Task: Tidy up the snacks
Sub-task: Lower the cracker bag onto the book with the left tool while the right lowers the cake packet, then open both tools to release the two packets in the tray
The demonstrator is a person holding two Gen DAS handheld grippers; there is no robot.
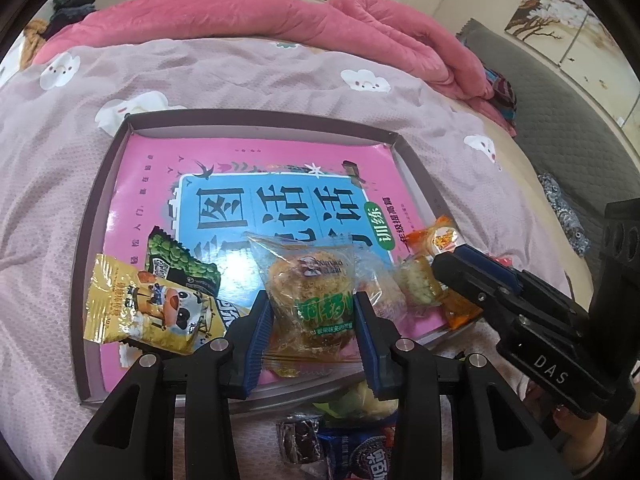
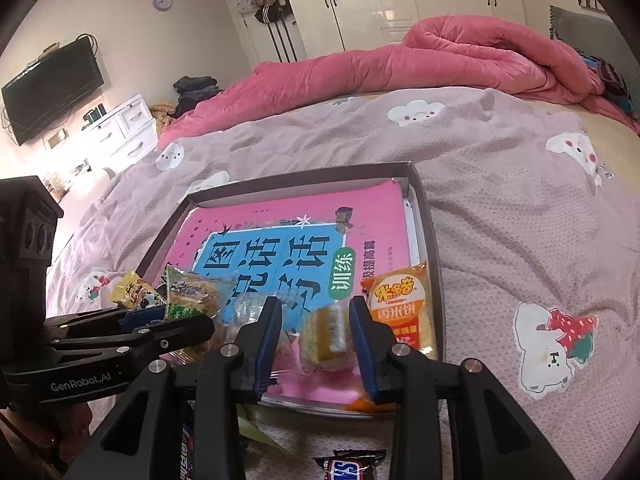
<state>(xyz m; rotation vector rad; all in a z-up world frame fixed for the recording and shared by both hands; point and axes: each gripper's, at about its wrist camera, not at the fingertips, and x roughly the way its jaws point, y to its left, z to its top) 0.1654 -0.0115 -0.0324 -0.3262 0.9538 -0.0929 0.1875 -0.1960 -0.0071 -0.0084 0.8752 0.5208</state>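
A shallow cardboard box (image 1: 96, 216) lies on the bed with a pink book (image 1: 256, 168) inside it. My left gripper (image 1: 312, 320) is shut on a clear-wrapped pastry with a green label (image 1: 310, 280) over the book's near edge. My right gripper (image 2: 316, 320) is shut on a small yellowish cake in clear wrap (image 2: 326, 332), just right of the pastry. From the left wrist view, the right gripper (image 1: 444, 264) reaches in from the right onto that cake (image 1: 416, 280). A gold packet (image 1: 132, 304), a green pea packet (image 1: 180, 260) and an orange rice-cracker packet (image 2: 396, 300) lie in the box.
Several loose snacks lie on the bed in front of the box: an Oreo packet (image 1: 372, 464), a dark-wrapped sweet (image 1: 300, 440) and a Snickers bar (image 2: 352, 468). A rolled pink quilt (image 2: 440, 56) lies along the far side. The lilac bedspread (image 2: 520, 220) spreads right of the box.
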